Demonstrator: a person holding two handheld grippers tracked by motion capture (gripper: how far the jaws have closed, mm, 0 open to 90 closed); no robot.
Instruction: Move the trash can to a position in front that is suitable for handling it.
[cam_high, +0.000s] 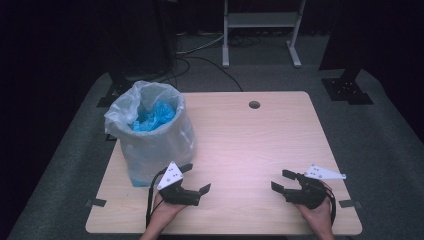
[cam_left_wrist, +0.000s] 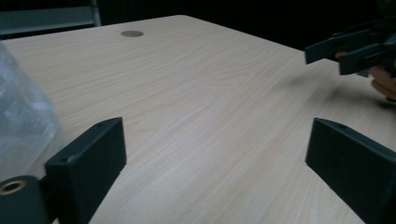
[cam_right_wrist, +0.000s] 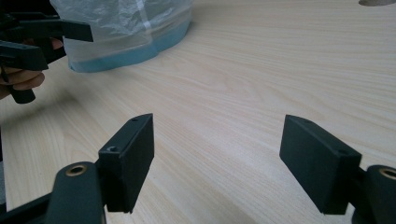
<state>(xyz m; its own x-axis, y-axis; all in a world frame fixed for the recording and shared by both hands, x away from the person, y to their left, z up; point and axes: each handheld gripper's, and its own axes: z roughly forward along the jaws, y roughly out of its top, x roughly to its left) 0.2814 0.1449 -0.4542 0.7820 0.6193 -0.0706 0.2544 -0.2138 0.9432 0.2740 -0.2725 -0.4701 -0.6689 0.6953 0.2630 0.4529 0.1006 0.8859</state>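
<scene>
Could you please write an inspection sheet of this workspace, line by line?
Surface: light wooden table, with a round hole near the far edge.
Job's things: bin lined with a clear plastic bag, blue material inside, at the left side.
Clutter: nothing seen.
Grippers: left gripper open, holding nothing; right gripper open, holding nothing; both near the front edge.
Cables: black cable from left gripper; floor cables behind the table.
Surroundings: grey carpet, white metal frame, dark background.

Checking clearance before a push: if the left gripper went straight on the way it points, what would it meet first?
Probably nothing soon: the left gripper looks across bare table. The bag lies off to one side, the right gripper to the other.
</scene>
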